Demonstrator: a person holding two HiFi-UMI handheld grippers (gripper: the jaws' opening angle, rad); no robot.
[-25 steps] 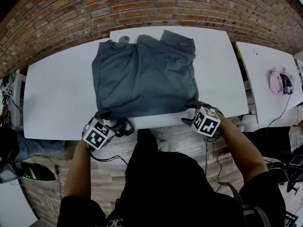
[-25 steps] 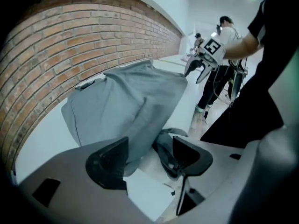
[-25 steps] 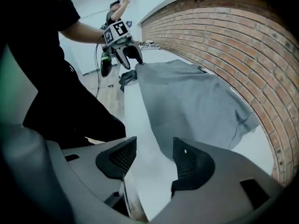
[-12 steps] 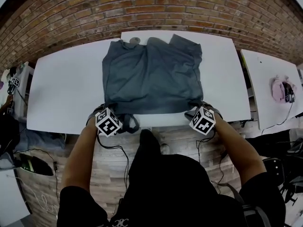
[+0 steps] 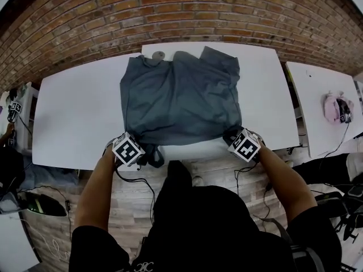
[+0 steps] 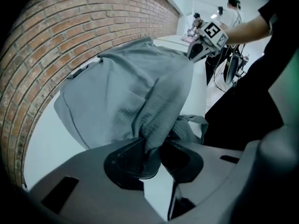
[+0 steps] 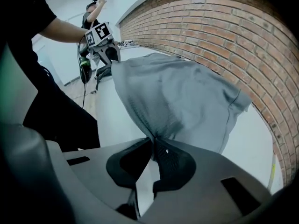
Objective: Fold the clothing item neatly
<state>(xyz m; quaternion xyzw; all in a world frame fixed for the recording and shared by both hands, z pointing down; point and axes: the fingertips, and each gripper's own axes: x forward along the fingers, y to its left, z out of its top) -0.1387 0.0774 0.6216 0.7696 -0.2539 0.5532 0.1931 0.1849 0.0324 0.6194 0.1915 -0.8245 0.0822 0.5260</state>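
Two bunched hem corners of soft grey garment (image 5: 180,98), probably shirt, pinched: left gripper (image 6: 152,149), right gripper (image 7: 153,154), jaws just closed.

I see a red brick wall (image 5: 170,7) at the far side, two white tables (image 5: 74,118) before it, and wood-plank floor (image 5: 127,214) nearest me.

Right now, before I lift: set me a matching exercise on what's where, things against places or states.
1. grey cloth garment
2. left gripper
3. right gripper
4. small pink object

A. shut on the garment's near right corner
B. on the separate white side table
C. spread on the white table by the brick wall
D. shut on the garment's near left corner

Pairs: 1-C, 2-D, 3-A, 4-B.
Both grippers' jaws have just been closing, cloth between them.
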